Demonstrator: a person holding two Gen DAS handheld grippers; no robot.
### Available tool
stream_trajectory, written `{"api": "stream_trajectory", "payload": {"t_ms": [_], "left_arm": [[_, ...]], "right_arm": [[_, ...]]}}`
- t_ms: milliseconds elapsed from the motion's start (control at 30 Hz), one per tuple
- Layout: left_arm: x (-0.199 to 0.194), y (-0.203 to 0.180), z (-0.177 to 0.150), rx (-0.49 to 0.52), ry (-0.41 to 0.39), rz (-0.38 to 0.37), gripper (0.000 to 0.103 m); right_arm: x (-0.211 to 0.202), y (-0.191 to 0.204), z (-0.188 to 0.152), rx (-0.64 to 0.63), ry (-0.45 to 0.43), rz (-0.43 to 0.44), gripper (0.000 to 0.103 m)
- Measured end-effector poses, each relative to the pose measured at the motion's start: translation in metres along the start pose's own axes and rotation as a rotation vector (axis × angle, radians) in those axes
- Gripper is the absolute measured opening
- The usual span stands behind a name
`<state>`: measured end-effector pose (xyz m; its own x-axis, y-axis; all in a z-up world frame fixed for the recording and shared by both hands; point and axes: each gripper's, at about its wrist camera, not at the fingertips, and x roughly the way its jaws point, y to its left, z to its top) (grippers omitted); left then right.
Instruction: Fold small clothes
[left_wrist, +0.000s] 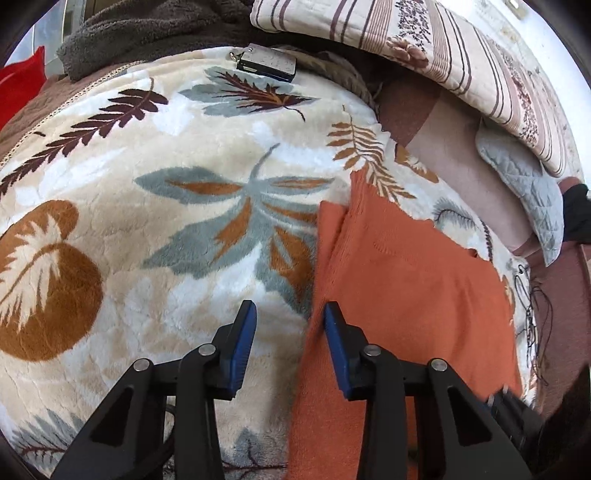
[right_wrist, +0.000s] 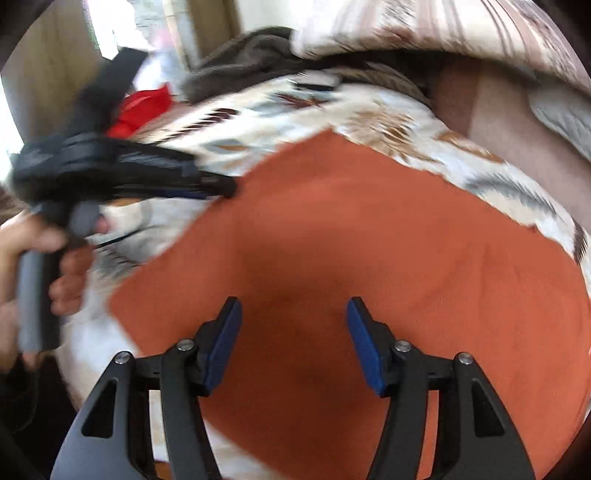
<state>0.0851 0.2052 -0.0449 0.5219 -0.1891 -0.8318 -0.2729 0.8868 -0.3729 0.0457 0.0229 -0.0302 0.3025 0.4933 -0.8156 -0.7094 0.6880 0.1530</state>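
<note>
Orange cloth lies spread on a leaf-patterned blanket covering a bed, filling the lower right of the left wrist view and most of the centre of the right wrist view. A fold or ridge runs down its left edge in the left view. Left gripper: jaws parted a moderate way, nothing between them; one blue pad sits over bare blanket, the other over the cloth's left edge. In the right wrist view the same gripper shows at mid left, blurred, its tip at the cloth's upper-left edge; whether it touches the fabric cannot be told. The person's left hand grips its grey handle at the left edge of the frame. Right gripper: jaws wide apart, empty, hanging above the middle of the cloth. Surroundings: a small silver and dark device on the blanket at top centre, well apart from the cloth; a dark brown fleece throw heaped at upper left; a red item at the far left edge; a striped floral quilt across the upper right, with a grey quilted pad below it; loose dark threads along the blanket's right edge, just beside the cloth. Nothing lies on top of the cloth.
</note>
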Motion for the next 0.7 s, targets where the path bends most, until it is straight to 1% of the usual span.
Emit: {"api": "stream_trajectory", "payload": {"t_ms": [133, 200, 333, 433, 500, 600, 633, 667, 700], "left_arm": [[0.003, -0.001, 0.01, -0.022, 0.018, -0.069, 0.038], [0.004, -0.002, 0.015, -0.014, 0.032, -0.095, 0.038], [0.006, -0.004, 0.019, -0.003, 0.059, -0.105, 0.038], [0.012, -0.007, 0.018, 0.012, 0.079, -0.09, 0.038], [0.015, -0.01, 0.017, 0.026, 0.089, -0.086, 0.038], [0.016, -0.012, 0.015, 0.029, 0.096, -0.09, 0.038], [0.016, -0.011, 0.015, 0.022, 0.096, -0.099, 0.038], [0.016, -0.009, 0.016, 0.016, 0.097, -0.106, 0.038], [0.016, -0.008, 0.016, 0.009, 0.098, -0.114, 0.038]], "right_arm": [[-0.003, 0.027, -0.005, -0.013, 0.013, 0.084, 0.061], [-0.003, 0.04, -0.008, -0.026, 0.018, 0.117, 0.061], [0.0, 0.061, -0.019, -0.083, 0.037, 0.154, 0.061], [0.006, 0.08, -0.025, -0.198, 0.047, 0.109, 0.064], [0.016, 0.092, -0.024, -0.274, 0.032, 0.065, 0.064], [0.027, 0.098, -0.026, -0.331, 0.001, -0.01, 0.064], [0.03, 0.097, -0.026, -0.332, -0.01, -0.029, 0.061], [0.031, 0.094, -0.026, -0.322, -0.017, -0.054, 0.047], [0.029, 0.087, -0.025, -0.288, -0.029, -0.053, 0.035]]}}
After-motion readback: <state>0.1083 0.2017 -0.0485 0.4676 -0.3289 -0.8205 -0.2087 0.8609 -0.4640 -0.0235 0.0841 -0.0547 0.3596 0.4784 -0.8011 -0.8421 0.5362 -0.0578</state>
